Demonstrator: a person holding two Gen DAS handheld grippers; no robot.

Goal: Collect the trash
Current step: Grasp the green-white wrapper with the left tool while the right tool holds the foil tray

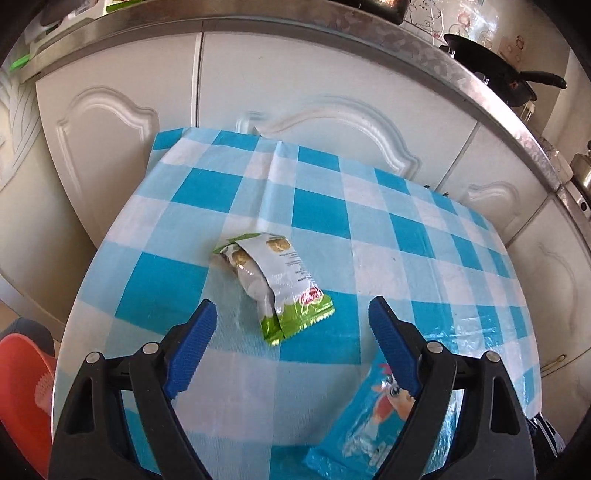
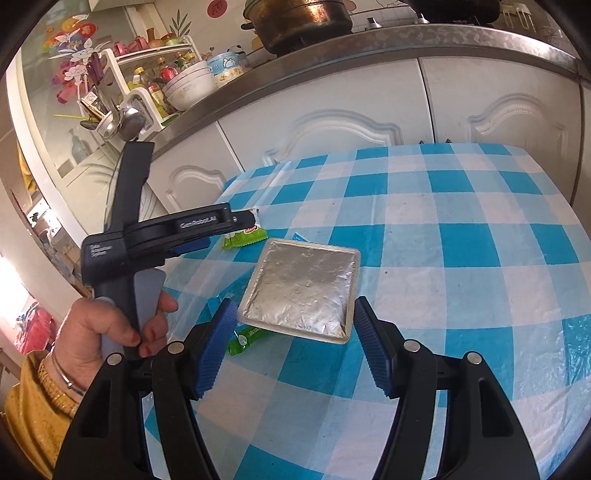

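Note:
A green-and-white snack wrapper (image 1: 273, 288) lies on the blue checked tablecloth (image 1: 369, 221). My left gripper (image 1: 291, 308) hovers just short of it, open, with nothing between its fingers. A blue cartoon wrapper (image 1: 369, 417) lies partly under its right finger. My right gripper (image 2: 295, 306) is shut on a flat silver foil pouch (image 2: 299, 291), with the pads at its two side edges. Under the pouch's near edge a small green wrapper (image 2: 247, 339) shows. In the right wrist view a person's hand (image 2: 110, 325) holds the left gripper (image 2: 236, 225) over the snack wrapper (image 2: 245, 236).
White cabinet doors (image 1: 295, 81) stand right behind the table's far edge. The counter above carries a black pan (image 1: 491, 74), a brass pot (image 2: 299, 22), bowls (image 2: 188, 83) and a rack of bottles (image 2: 155, 74). An orange basket (image 1: 22, 387) sits low at the left.

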